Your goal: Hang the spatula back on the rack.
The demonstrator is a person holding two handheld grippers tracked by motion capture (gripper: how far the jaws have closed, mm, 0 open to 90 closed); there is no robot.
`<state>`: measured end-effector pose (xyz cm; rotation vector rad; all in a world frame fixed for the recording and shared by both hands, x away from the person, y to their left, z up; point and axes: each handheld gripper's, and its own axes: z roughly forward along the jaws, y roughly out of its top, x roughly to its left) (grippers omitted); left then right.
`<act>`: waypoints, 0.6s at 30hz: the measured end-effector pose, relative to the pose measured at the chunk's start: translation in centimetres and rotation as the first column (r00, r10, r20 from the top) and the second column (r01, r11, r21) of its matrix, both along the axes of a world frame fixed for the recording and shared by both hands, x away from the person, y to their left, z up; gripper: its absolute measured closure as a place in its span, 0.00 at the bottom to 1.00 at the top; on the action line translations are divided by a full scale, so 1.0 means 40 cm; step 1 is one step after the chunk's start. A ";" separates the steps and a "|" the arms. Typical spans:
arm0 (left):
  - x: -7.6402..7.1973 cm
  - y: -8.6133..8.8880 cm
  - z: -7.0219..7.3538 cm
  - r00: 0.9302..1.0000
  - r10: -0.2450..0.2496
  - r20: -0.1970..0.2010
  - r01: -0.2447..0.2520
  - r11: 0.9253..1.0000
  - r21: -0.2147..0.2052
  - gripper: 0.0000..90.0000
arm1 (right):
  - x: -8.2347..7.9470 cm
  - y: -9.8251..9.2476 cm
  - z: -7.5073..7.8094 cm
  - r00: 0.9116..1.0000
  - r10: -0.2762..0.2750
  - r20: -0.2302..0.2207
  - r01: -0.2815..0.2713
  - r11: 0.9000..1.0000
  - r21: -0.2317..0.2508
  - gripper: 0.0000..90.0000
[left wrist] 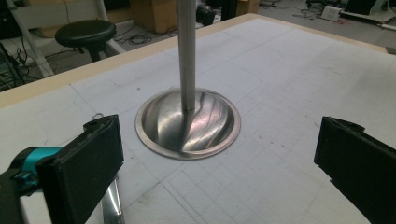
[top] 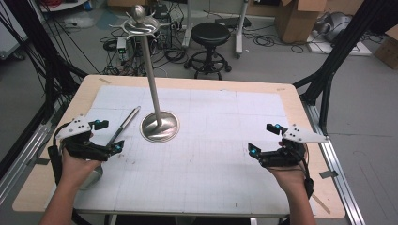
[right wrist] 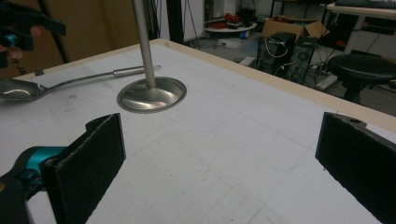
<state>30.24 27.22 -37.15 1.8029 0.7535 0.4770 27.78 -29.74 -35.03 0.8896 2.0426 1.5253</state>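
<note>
Table (top: 291,101): wooden top, mostly covered by a white gridded mat (top: 211,140) with faint marks and specks.

Stand (top: 153,79): metal, upright on the mat, left of table centre. Round dished base (left wrist: 187,122) flat on the mat, thin pole rising from its middle, hooked arms and a ball finial at the top (seen in high view). Base reflective, streaked highlights in left gripper view.

Stool (top: 210,47): black, round seat, on the floor beyond the table's far edge, right of the stand. Cardboard boxes (top: 300,18) and loose cables farther back on the floor.

Left gripper (top: 104,136): held in the left hand (top: 77,164), near and left of the stand base, above the mat. Jaws wide apart, nothing between them (base visible through the gap in left gripper view). Grey plate on top.

Right gripper (top: 264,138): held in the right hand (top: 288,176), well right of the stand, low over the mat. Jaws spread wide, nothing gripped. Grey plate on top.

Spoon (top: 123,125): long, metal, lying on the mat just left of the stand base, handle tip pointing toward the far edge and close to the base. Shaft runs under the left gripper, between its jaws in high view (contact with either jaw: cannot tell). Bowl (right wrist: 18,88) visible in right gripper view, at the end away from the stand, near the left hand.
</note>
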 end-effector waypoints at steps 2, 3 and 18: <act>0.005 0.001 0.001 1.000 0.007 -0.003 -0.007 1.000 0.001 0.02 | -0.003 0.003 0.001 1.000 -0.001 0.003 0.001 1.000 -0.006 0.00; 0.017 0.002 0.002 1.000 0.016 -0.012 -0.016 1.000 -0.003 0.02 | -0.004 0.003 0.002 1.000 0.002 0.006 -0.002 1.000 -0.006 0.00; 0.116 -0.026 0.032 0.992 0.069 -0.106 -0.058 0.993 0.107 0.02 | 0.006 0.009 -0.013 1.000 0.012 -0.015 -0.012 1.000 -0.007 0.00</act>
